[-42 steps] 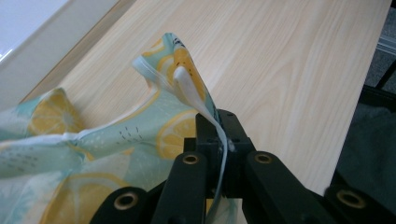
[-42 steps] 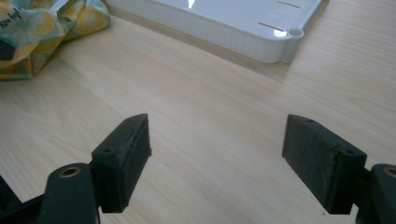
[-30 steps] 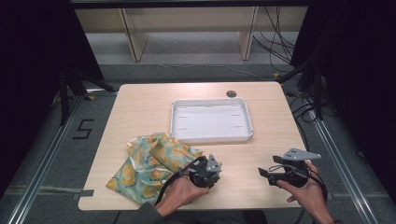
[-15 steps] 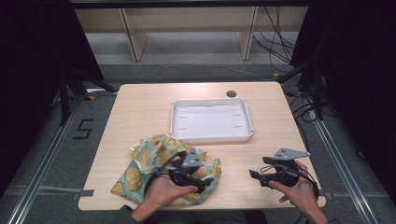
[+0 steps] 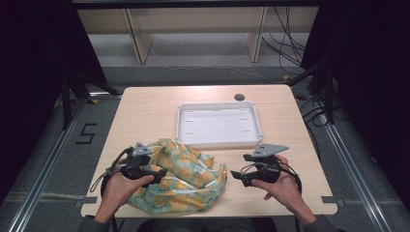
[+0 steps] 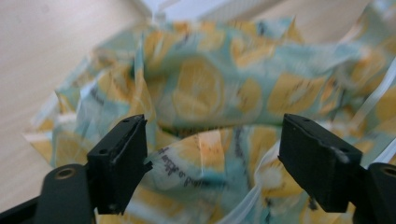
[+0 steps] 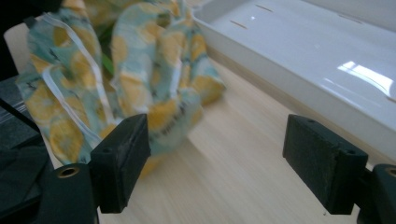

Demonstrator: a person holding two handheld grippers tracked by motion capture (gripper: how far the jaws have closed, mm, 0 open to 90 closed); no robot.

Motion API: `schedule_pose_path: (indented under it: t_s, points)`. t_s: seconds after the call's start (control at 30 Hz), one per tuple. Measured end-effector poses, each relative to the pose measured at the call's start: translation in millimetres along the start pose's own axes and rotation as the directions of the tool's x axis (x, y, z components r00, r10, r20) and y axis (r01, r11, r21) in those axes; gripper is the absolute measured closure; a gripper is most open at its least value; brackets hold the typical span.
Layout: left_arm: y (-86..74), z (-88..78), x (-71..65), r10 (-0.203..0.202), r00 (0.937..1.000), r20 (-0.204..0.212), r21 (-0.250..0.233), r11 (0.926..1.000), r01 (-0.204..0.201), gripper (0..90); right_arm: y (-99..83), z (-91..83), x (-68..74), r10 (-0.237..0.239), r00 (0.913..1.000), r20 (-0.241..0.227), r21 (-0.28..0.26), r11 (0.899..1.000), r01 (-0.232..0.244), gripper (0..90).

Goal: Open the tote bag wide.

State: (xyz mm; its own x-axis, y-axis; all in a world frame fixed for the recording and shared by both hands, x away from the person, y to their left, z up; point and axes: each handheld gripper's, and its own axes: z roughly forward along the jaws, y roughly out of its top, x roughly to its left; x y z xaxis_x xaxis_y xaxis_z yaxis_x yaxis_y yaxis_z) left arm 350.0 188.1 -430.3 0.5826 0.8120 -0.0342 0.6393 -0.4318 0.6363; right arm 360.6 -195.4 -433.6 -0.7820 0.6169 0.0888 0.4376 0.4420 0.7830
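left fingers (image 6: 116,168) just opened, clear of cloth (image 5: 188,179) near table (image 5: 145,111) edge.

One lemon-print bag (image 5: 186,181), crumpled at table's (image 5: 150,111) near edge. One white tray (image 5: 218,126), toward far edge. Two handheld grippers.

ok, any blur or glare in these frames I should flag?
Left gripper view: lemon-print bag smeared and soft, the black jaws sharp. Right gripper view: bright window-shaped glare on the white tray; bag there mildly soft. High view: evenly lit table, dark surroundings, no obvious blur.
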Motion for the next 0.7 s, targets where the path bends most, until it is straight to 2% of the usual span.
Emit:
schedule_pose_path:
  t_s: [0.03, 0.07, 0.1, 0.13, 0.17, 0.2, 0.23, 0.3, 0.33, 0.37, 0.4, 0.43, 0.47, 0.5, 0.53, 0.57, 0.6, 0.63, 0.67, 0.7]
  points:
    - [-3.6, 4.4, -0.2, -0.014, 0.9999, 0.006, -0.006, 0.9999, 0.014, 22.7, 4.5, 4.2, 2.7, -0.007, 0.9999, -0.009, 0.004, 1.000, 0.007, 23.8]
    - [-6.2, 5.9, 2.6, 0.006, 1.0000, 0.006, 0.023, 0.9997, -0.006, 22.8, 8.3, 8.7, 7.2, 0.001, 0.9998, -0.022, 0.006, 1.000, -0.001, 23.8]
    - [-8.7, 8.6, 2.9, -0.009, 0.9999, 0.008, 0.042, 0.9991, 0.008, 23.0, 11.9, 14.1, 8.5, -0.030, 0.9991, -0.029, 0.004, 1.000, 0.030, 23.8]
    - [-10.8, 11.3, 3.4, -0.014, 0.9998, 0.015, 0.050, 0.9987, 0.013, 23.2, 15.3, 19.3, 11.6, -0.035, 0.9984, -0.044, 0.008, 0.999, 0.036, 23.8]
    - [-13.5, 13.8, 5.5, -0.008, 0.9997, 0.023, 0.083, 0.9966, 0.006, 23.5, 17.6, 24.0, 13.9, -0.037, 0.9980, -0.051, 0.012, 0.999, 0.038, 23.8]
    - [-15.5, 17.0, 6.4, -0.021, 0.9994, 0.026, 0.084, 0.9963, 0.019, 24.5, 21.8, 30.7, 16.9, -0.052, 0.9963, -0.068, 0.037, 0.998, 0.055, 23.7]
    - [-17.4, 18.6, 7.8, -0.008, 0.9996, 0.028, 0.088, 0.9961, 0.005, 27.5, 24.2, 37.3, 21.0, -0.049, 0.9960, -0.075, 0.048, 0.997, 0.052, 23.7]
    - [-21.2, 20.4, 8.4, 0.011, 0.9988, 0.047, 0.095, 0.9953, -0.015, 37.0, 30.5, 48.9, 24.3, -0.076, 0.9925, -0.096, 0.066, 0.994, 0.083, 23.7]
    - [-22.2, 20.8, 7.7, 0.020, 0.9985, 0.052, 0.089, 0.9957, -0.025, 44.7, 33.3, 54.9, 26.8, -0.080, 0.9910, -0.107, 0.077, 0.993, 0.089, 23.9]
    - [-22.8, 20.1, 7.6, 0.057, 0.9968, 0.056, 0.098, 0.9933, -0.062, 50.3, 35.8, 60.7, 29.6, -0.084, 0.9902, -0.111, 0.079, 0.993, 0.093, 24.2]
    - [-23.8, 21.0, 5.4, 0.064, 0.9962, 0.060, 0.092, 0.9934, -0.069, 57.0, 38.2, 66.4, 32.0, -0.096, 0.9875, -0.125, 0.085, 0.991, 0.107, 24.4]
    - [-24.4, 22.1, 4.7, 0.090, 0.9932, 0.074, 0.108, 0.9893, -0.098, 63.7, 40.4, 72.2, 35.1, -0.102, 0.9852, -0.138, 0.097, 0.989, 0.116, 24.6]
    - [-25.0, 22.7, 2.8, 0.090, 0.9930, 0.077, 0.113, 0.9887, -0.098, 71.0, 43.4, 80.1, 37.5, -0.127, 0.9813, -0.145, 0.108, 0.984, 0.143, 25.3]
    - [-24.9, 23.9, 3.6, 0.117, 0.9894, 0.086, 0.116, 0.9851, -0.127, 74.8, 44.8, 85.0, 39.5, -0.126, 0.9807, -0.150, 0.111, 0.983, 0.143, 26.0]
    - [-25.4, 25.4, 2.2, 0.128, 0.9880, 0.087, 0.119, 0.9832, -0.138, 79.0, 45.7, 89.9, 41.4, -0.125, 0.9797, -0.157, 0.117, 0.983, 0.144, 27.3]
    - [-26.0, 25.6, 1.9, 0.145, 0.9852, 0.092, 0.124, 0.9800, -0.156, 82.4, 47.1, 97.4, 43.9, -0.133, 0.9780, -0.161, 0.138, 0.978, 0.156, 28.9]
    - [-26.7, 26.2, 1.0, 0.144, 0.9848, 0.097, 0.119, 0.9807, -0.155, 84.3, 47.7, 107.4, 46.3, -0.144, 0.9751, -0.168, 0.162, 0.972, 0.172, 32.4]
    - [-27.0, 26.3, -0.1, 0.144, 0.9850, 0.095, 0.117, 0.9811, -0.154, 84.3, 47.7, 107.4, 46.3, -0.144, 0.9751, -0.168, 0.162, 0.972, 0.172, 32.4]
    - [-27.0, 25.5, -1.2, 0.150, 0.9848, 0.088, 0.112, 0.9809, -0.159, 84.8, 46.8, 112.8, 47.2, -0.147, 0.9729, -0.178, 0.169, 0.970, 0.177, 36.4]
    - [-26.4, 24.5, -1.8, 0.155, 0.9825, 0.103, 0.110, 0.9800, -0.166, 85.3, 45.8, 117.7, 47.9, -0.160, 0.9677, -0.195, 0.180, 0.964, 0.196, 38.9]
